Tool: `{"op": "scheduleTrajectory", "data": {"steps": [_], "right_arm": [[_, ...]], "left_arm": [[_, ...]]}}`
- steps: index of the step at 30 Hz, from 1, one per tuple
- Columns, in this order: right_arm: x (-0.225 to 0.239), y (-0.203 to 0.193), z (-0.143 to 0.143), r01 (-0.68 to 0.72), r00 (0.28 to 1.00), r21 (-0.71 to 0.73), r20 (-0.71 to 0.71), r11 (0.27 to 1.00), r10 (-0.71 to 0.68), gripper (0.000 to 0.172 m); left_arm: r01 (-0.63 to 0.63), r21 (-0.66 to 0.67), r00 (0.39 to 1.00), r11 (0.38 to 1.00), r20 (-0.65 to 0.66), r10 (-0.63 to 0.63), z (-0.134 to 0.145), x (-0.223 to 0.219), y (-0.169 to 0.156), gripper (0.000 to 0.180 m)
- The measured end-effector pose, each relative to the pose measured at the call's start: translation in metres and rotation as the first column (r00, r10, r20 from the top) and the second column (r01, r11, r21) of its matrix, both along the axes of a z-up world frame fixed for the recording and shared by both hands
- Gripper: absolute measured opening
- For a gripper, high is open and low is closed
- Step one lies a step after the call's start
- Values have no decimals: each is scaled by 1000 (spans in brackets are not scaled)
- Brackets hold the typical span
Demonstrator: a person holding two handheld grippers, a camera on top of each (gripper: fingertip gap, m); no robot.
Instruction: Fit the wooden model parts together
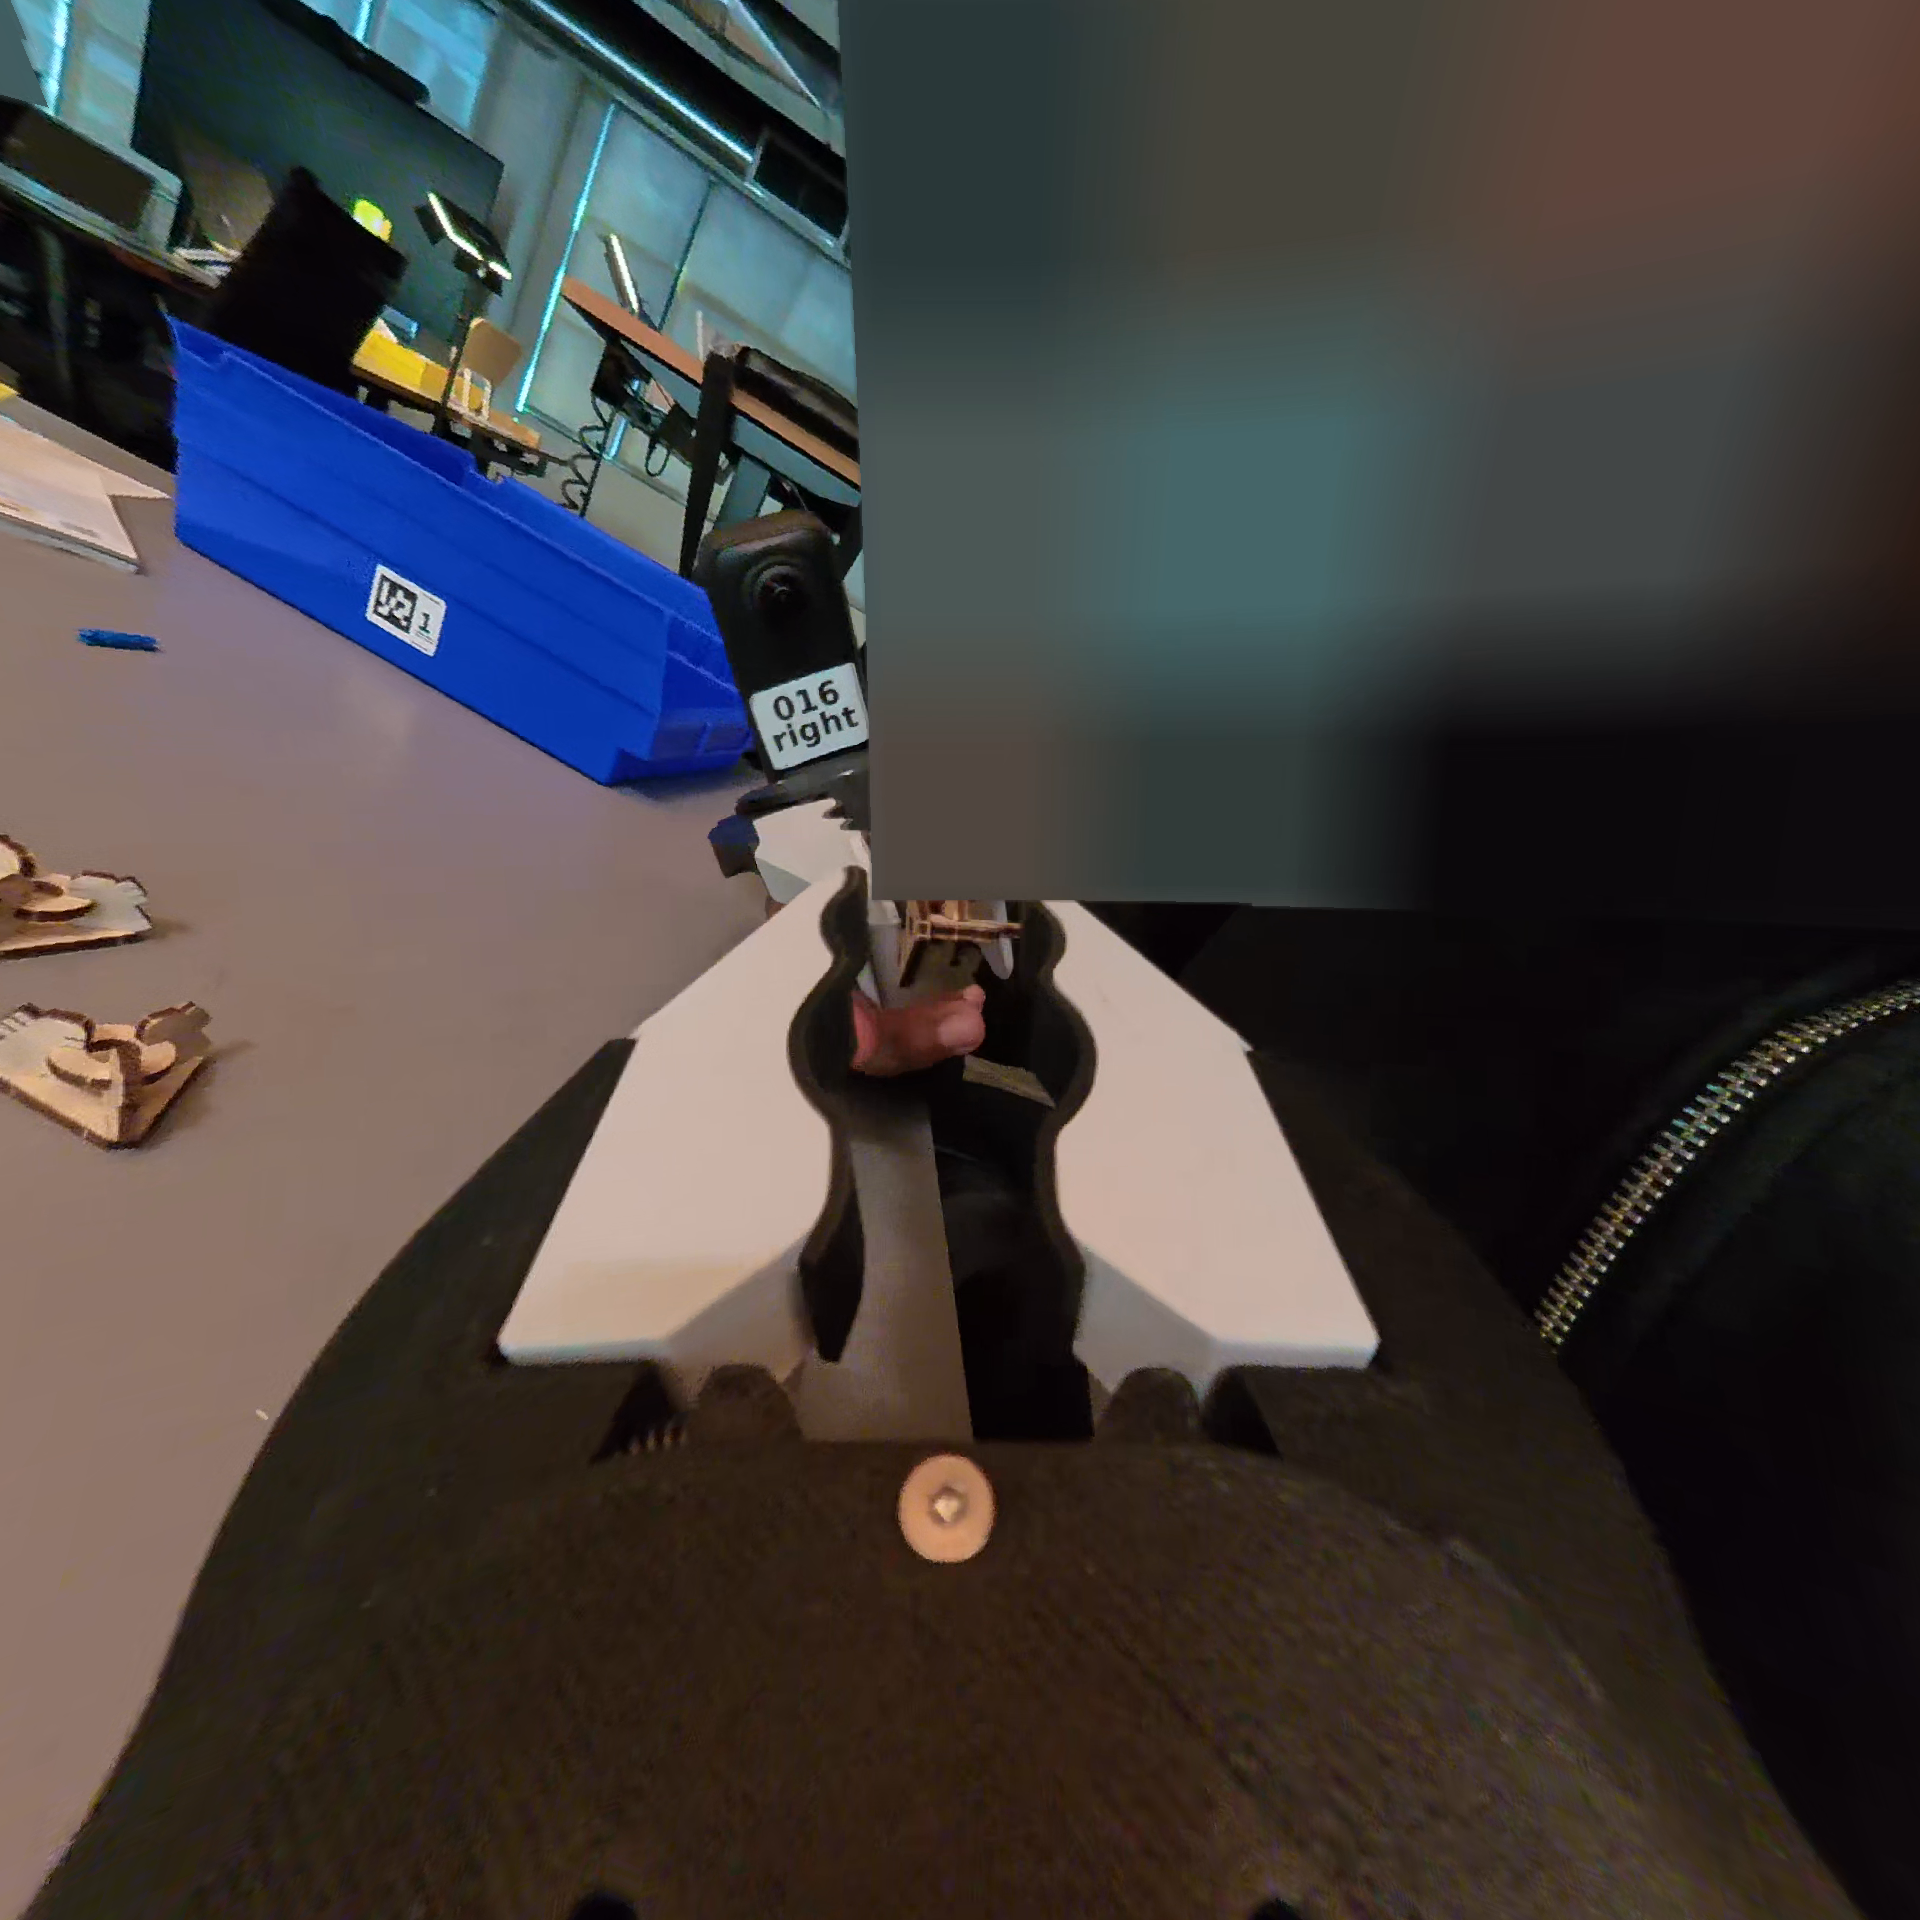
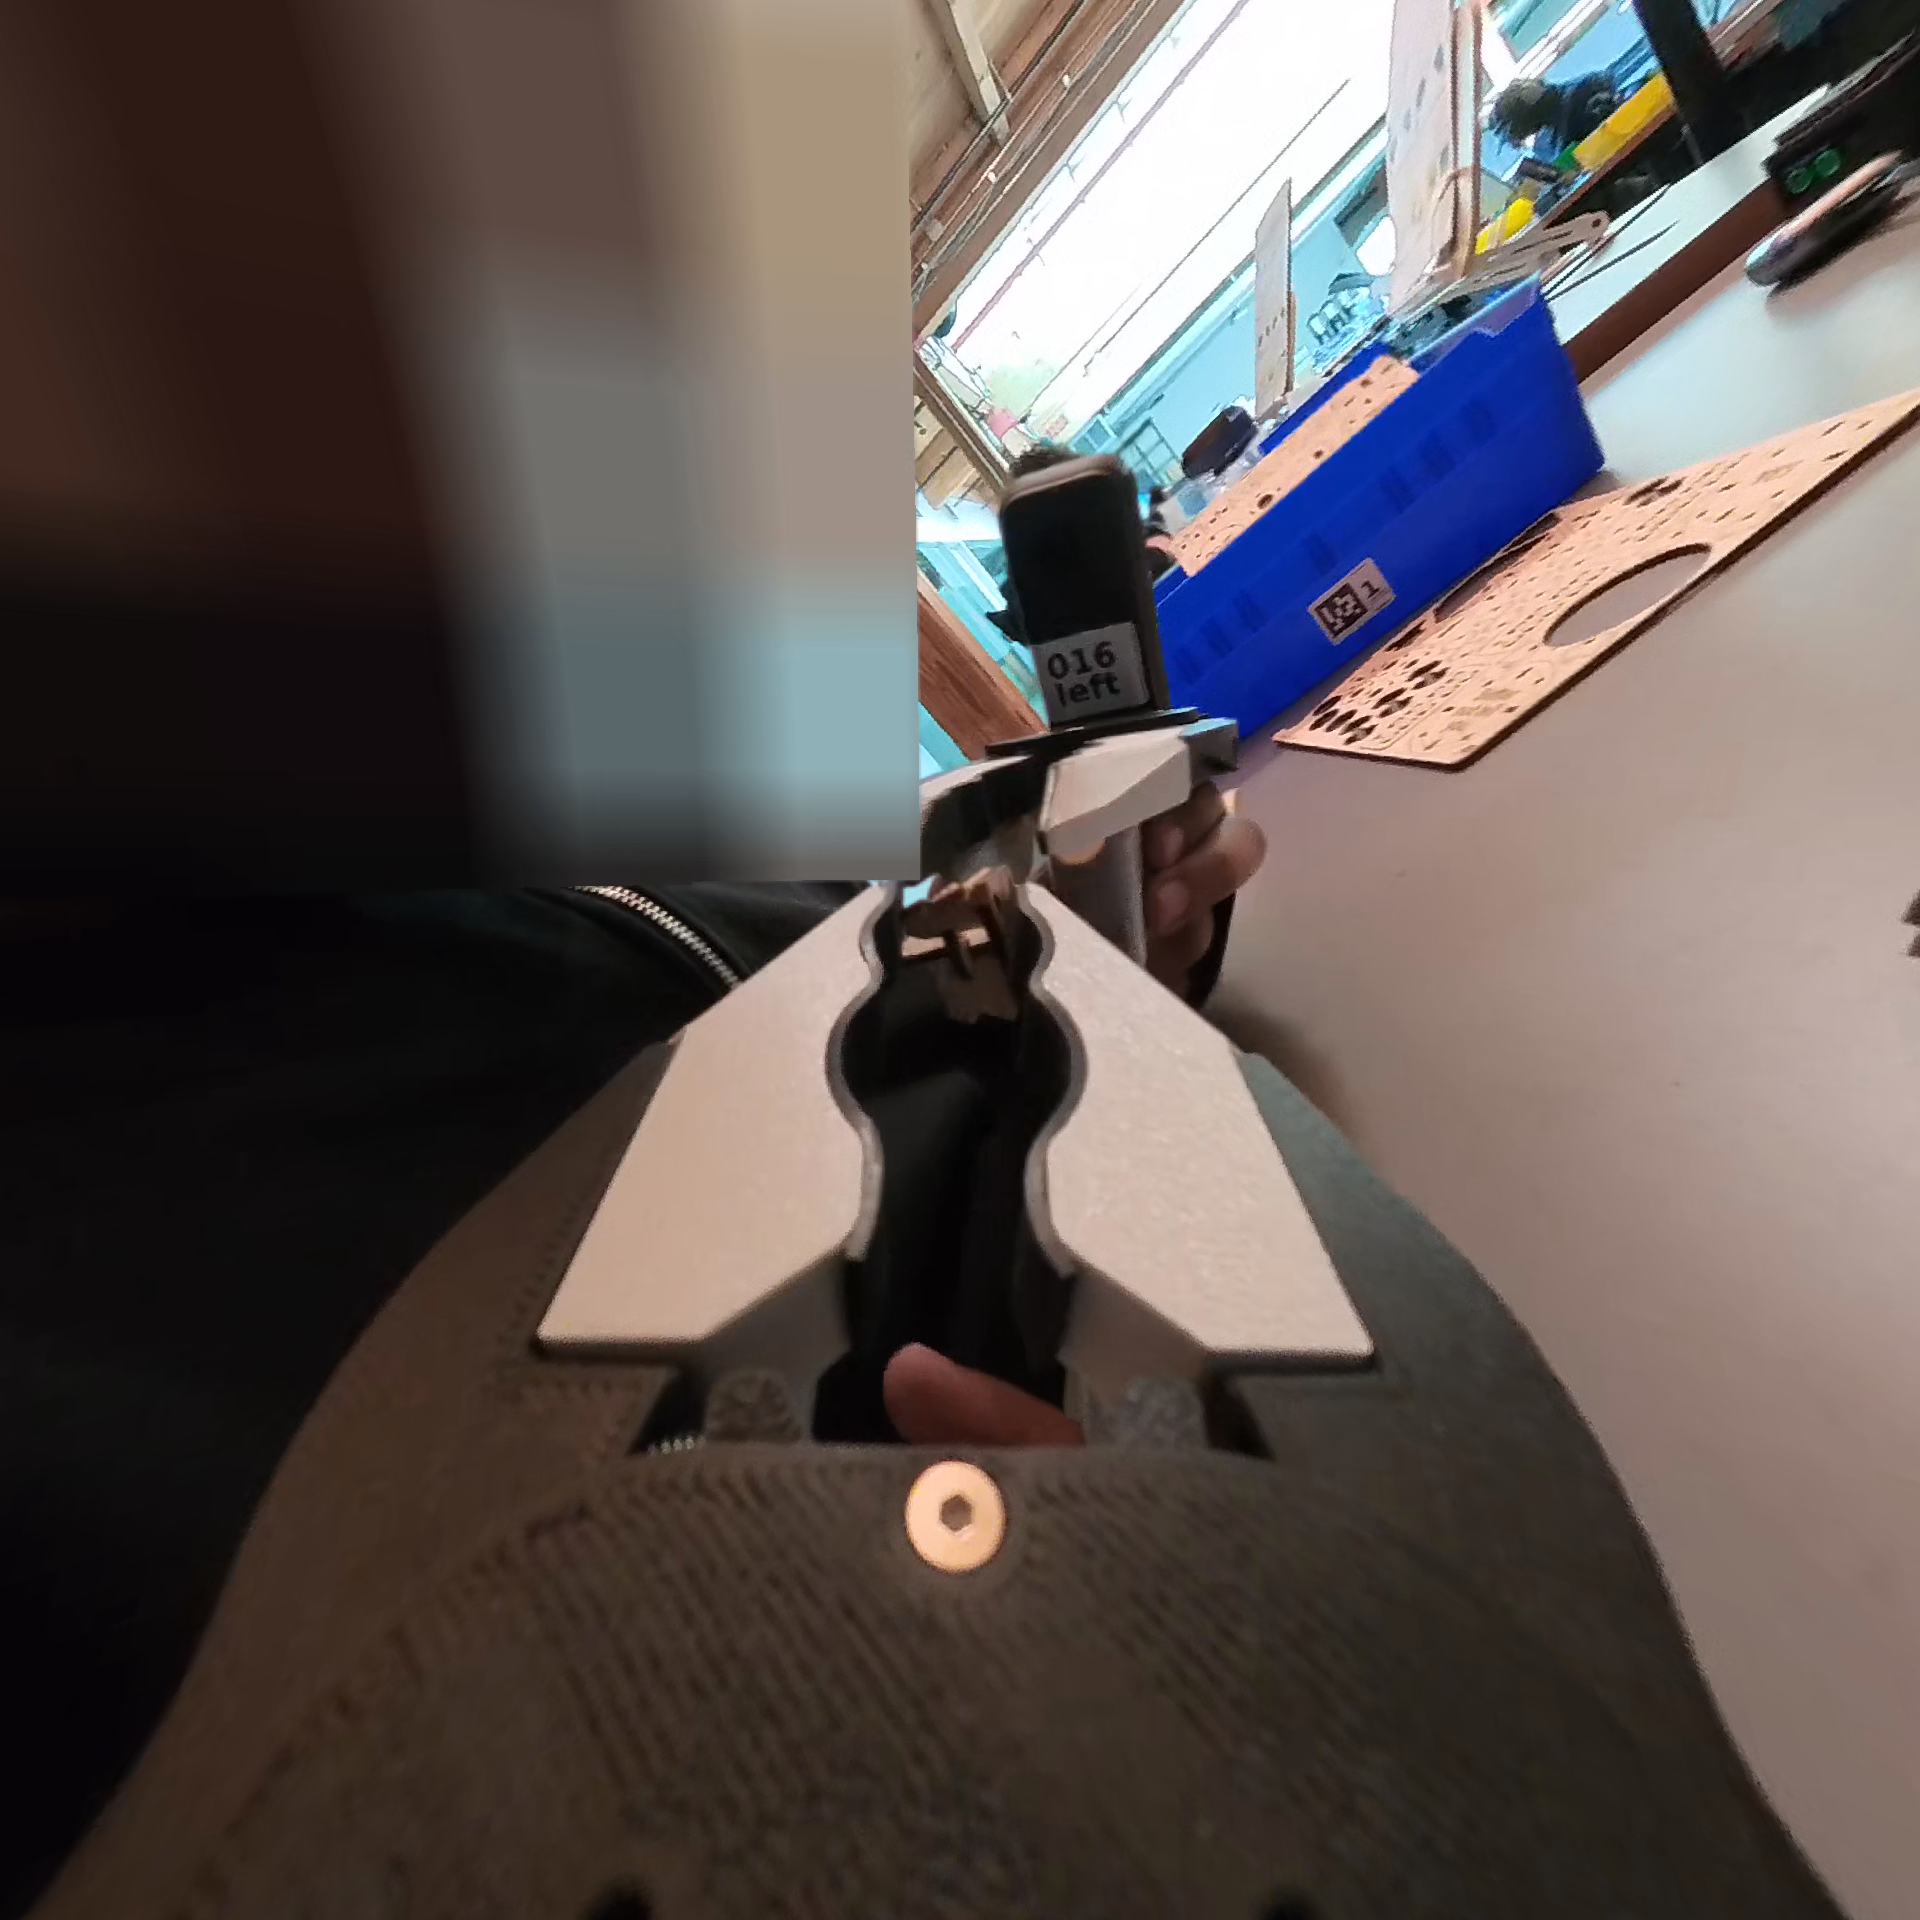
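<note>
A small light wooden assembly (image 1: pixel 951 928) is held up in the air, near a person's dark jacket. In the right wrist view my right gripper (image 2: pixel 961 906) is shut on this wooden assembly (image 2: pixel 961 940), with both pads against it. In the left wrist view the right gripper's white fingertips (image 1: pixel 881 951) flank the piece. My left gripper (image 1: pixel 948 920) faces it from the other side. Its jaws stand open around the piece and the right fingertips, and its pads (image 1: pixel 844 920) do not press on the piece. The left gripper (image 2: pixel 1023 831) also shows in the right wrist view, just above the piece.
A blue bin (image 1: pixel 416 540) stands on the grey table (image 1: pixel 364 883) and also shows in the right wrist view (image 2: pixel 1403 499). Two small wooden assemblies (image 1: pixel 104 1070) (image 1: pixel 62 904) lie at the left. A cut-out wooden sheet (image 2: pixel 1558 603) lies beside the bin. A zipped dark jacket (image 1: pixel 1714 1143) is close by. Only a small space, under 4 cm, lies between the two pairs of fingers.
</note>
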State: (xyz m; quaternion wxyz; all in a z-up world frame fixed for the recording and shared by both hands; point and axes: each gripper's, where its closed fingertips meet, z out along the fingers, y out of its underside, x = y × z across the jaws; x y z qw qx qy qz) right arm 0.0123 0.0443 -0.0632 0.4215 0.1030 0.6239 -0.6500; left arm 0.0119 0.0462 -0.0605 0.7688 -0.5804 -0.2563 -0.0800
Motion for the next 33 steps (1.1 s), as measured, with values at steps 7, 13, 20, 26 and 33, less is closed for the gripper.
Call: {"op": "scheduleTrajectory", "data": {"steps": [7, 13, 20, 26, 33], "right_arm": [[-7, 1, -4, 80, 989, 59, -125, 995, -72, 18], [-7, 0, -4, 112, 977, 72, -191, 991, -96, 16], [-7, 0, -1, 93, 992, 11, -88, 996, -92, 25], [-4, -1, 6, 73, 997, -43, -13, 996, -74, 26], [-4, -4, 17, 55, 973, -162, 232, 985, -16, 26]], "left_arm": [[-33, -96, 999, 995, 9, 34, -12, -4, 5, 15], [-17, -71, 1000, 997, 19, 19, -10, -4, 4, 15], [-24, -29, 1000, 999, 18, 24, -5, -5, 0, 15], [-9, 13, 1000, 1000, -5, 9, 2, -1, -2, 15], [-32, 43, 999, 999, -28, 33, 8, 0, -5, 16]]}}
